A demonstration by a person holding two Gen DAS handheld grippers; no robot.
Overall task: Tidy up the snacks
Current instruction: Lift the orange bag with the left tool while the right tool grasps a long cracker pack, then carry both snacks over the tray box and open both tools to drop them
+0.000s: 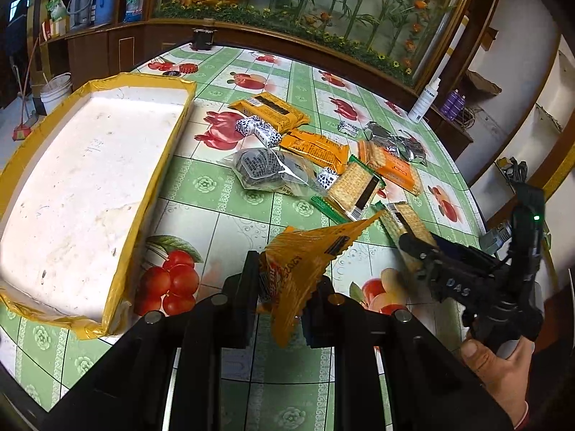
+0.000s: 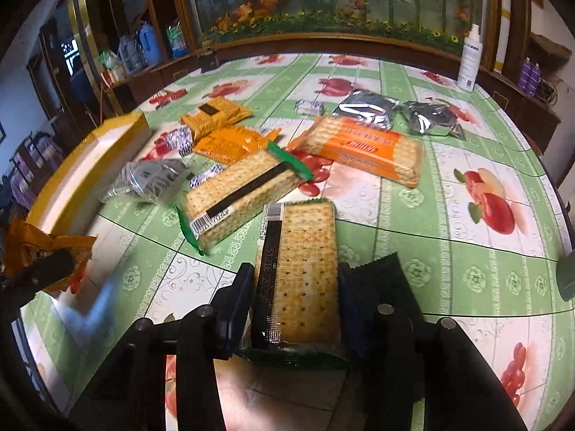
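Observation:
My left gripper (image 1: 284,280) is shut on an orange snack packet (image 1: 305,258) and holds it above the table, right of the white foam tray (image 1: 82,179) with yellow-taped rim. My right gripper (image 2: 293,287) is shut on a green-wrapped cracker pack (image 2: 302,269); it shows in the left wrist view (image 1: 413,251) too. More snacks lie in a pile: a second green cracker pack (image 2: 240,190), an orange cracker pack (image 2: 370,147), orange packets (image 1: 276,111), a grey bag (image 1: 266,168), silver bags (image 2: 370,107) and small wrapped candies (image 1: 258,129).
The round table (image 2: 449,251) has a green fruit-print cloth. A white spray bottle (image 2: 469,61) stands at its far edge by a wooden cabinet with a painted glass panel. The tray also shows at the left in the right wrist view (image 2: 90,165).

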